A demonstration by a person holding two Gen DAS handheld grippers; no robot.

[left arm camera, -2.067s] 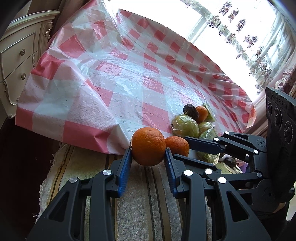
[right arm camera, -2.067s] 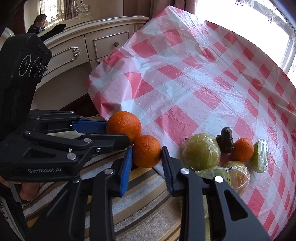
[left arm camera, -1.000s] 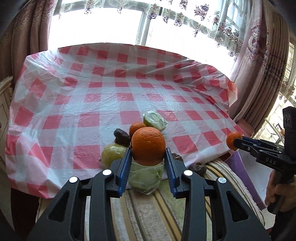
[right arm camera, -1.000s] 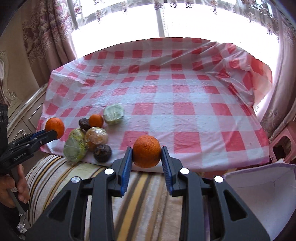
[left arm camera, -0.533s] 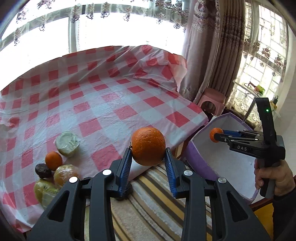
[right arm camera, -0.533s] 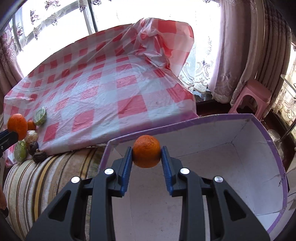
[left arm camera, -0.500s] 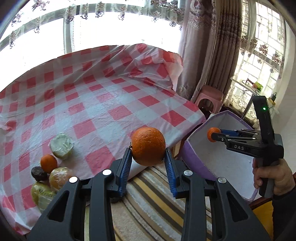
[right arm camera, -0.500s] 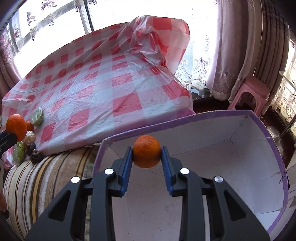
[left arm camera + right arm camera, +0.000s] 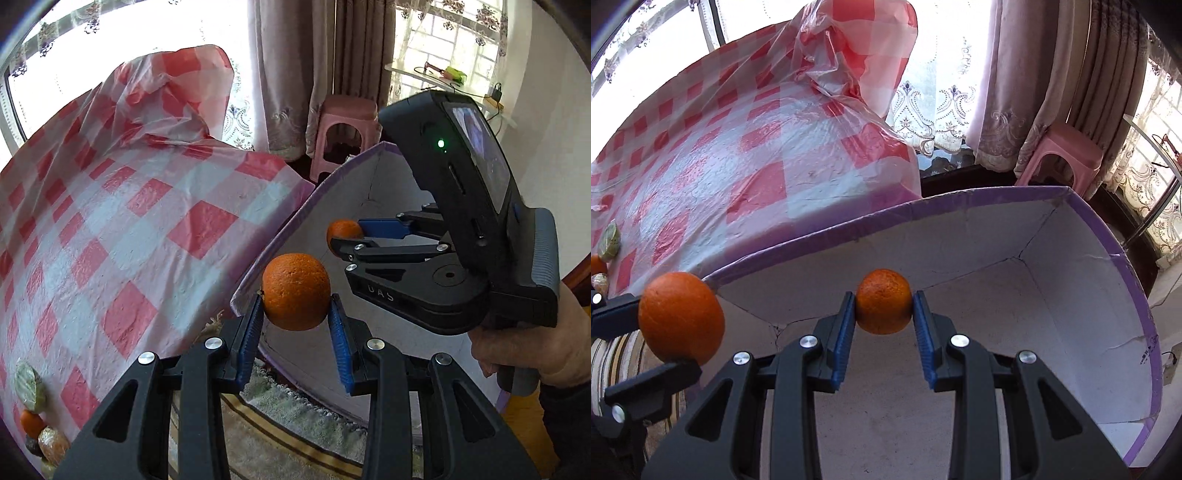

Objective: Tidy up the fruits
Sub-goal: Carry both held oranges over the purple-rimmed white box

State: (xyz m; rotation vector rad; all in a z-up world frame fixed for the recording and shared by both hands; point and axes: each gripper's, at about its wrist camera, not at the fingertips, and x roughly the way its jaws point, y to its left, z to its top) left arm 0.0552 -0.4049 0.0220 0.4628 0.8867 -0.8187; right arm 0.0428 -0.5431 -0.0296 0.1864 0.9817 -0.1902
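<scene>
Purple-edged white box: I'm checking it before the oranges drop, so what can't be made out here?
- Purple-edged white box floor: partly hidden in the right wrist view by the right gripper.
- Its near wall: cut off by the bottom edge.
- Wrapped fruits on the red-checked plastic cloth: left wrist view, too small to identify.

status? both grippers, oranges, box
Left gripper shut on large orange, at box rim. Right gripper shut on small orange, over the box. Nothing blocking.

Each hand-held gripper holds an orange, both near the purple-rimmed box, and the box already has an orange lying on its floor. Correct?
Not quite: in the right wrist view the box floor is bare. The only oranges are the left hand-held gripper's and the right's, both gripped.
</scene>
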